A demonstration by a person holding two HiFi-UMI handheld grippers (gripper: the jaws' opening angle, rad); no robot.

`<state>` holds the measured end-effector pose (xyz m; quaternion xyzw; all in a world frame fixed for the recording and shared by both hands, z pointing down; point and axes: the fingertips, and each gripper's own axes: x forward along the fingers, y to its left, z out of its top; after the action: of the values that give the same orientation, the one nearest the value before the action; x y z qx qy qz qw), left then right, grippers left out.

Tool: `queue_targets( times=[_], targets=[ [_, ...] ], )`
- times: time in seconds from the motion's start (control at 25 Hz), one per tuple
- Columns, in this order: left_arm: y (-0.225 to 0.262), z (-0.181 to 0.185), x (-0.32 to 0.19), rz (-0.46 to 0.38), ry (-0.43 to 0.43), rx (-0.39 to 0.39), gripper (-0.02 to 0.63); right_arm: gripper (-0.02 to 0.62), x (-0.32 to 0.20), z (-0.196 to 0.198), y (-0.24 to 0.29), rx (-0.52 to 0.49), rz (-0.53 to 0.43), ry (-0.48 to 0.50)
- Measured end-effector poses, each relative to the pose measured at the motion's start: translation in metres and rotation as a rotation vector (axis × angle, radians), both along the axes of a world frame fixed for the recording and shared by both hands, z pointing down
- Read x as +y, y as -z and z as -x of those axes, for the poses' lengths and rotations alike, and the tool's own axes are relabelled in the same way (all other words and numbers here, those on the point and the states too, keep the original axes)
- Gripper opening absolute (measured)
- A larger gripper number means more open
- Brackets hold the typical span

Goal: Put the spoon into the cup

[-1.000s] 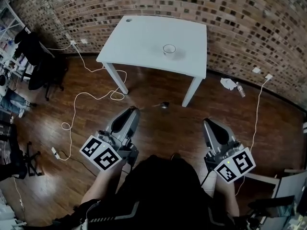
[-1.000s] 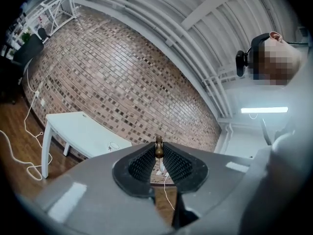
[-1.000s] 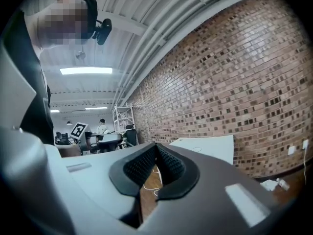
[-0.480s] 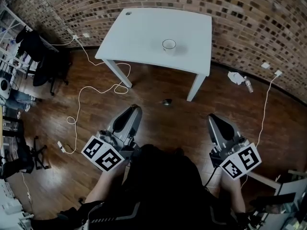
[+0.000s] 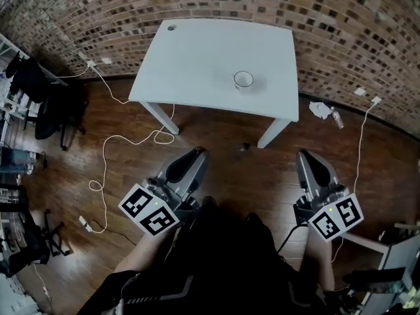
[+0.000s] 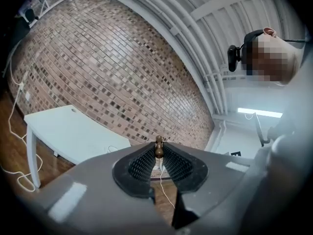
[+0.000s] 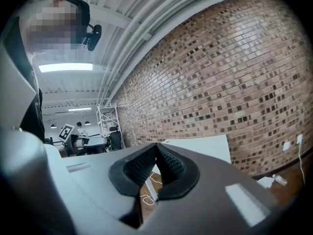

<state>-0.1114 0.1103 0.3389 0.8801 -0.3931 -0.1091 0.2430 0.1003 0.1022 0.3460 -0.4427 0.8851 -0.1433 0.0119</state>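
1. Your left gripper (image 6: 159, 153) has its jaws pinched on the spoon (image 6: 159, 145). It's a small brown piece caught right at the tips, nearly end-on in the left gripper view.
2. From the head view, the left gripper (image 5: 197, 155) sits low at the left over the wooden floor (image 5: 216, 176). The spoon's dark end (image 5: 244, 147) pokes out beyond its tips, between your two grippers.
3. Your right gripper (image 7: 156, 148) has its jaws pressed together, tips meeting and nothing between them. In the head view, the right gripper (image 5: 306, 159) is low at the right.
4. The cup (image 5: 243, 79) stands upright and white on the white worktop (image 5: 197, 58), towards its right side. It's well apart from the spoon and from both grippers.
5. The worktop stands against the brick wall (image 5: 341, 31), and it shows ahead of the left jaws (image 6: 63, 131) and the right jaws (image 7: 200, 148).
6. A white cable (image 5: 105, 156) trails across the floor to your left.
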Motion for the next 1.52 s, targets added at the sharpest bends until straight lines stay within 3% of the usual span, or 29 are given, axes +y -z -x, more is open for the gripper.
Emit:
queue_targets(
  times=[0.24,0.44,0.6,0.84,0.96,1.04,1.12,1.28,1.52],
  targets=[
    [-0.007,0.034,-0.046,0.020,-0.038,0.016,0.043,0.006,-0.032,0.030,0.003,0.013,0.003,-0.049],
    [-0.010,0.025,-0.090,0.016,-0.002,0.023,0.043,0.006,-0.065,0.018,-0.008,0.018,0.021,-0.032],
    [0.006,0.017,-0.121,-0.014,0.076,0.051,0.043,0.006,-0.106,0.010,-0.002,0.018,-0.015,0.036],
    [0.019,0.002,-0.185,-0.048,0.156,-0.023,0.041,0.006,-0.173,-0.005,0.009,-0.008,-0.055,0.120],
    [0.020,-0.004,-0.208,-0.059,0.184,-0.039,0.043,0.006,-0.193,-0.004,0.003,0.075,-0.067,0.194],
    [0.018,-0.009,-0.225,-0.066,0.180,-0.039,0.043,0.006,-0.211,0.000,-0.002,0.115,-0.074,0.228],
    [0.013,-0.007,-0.242,-0.064,0.176,-0.048,0.043,0.006,-0.228,0.004,-0.003,0.084,-0.064,0.230],
    [0.001,0.007,-0.278,-0.050,0.154,-0.065,0.043,0.006,-0.262,0.010,0.004,0.107,-0.124,0.153],
    [-0.009,0.020,-0.329,-0.014,0.021,-0.057,0.043,0.006,-0.308,0.040,0.005,0.089,-0.076,0.065]
  ],
)
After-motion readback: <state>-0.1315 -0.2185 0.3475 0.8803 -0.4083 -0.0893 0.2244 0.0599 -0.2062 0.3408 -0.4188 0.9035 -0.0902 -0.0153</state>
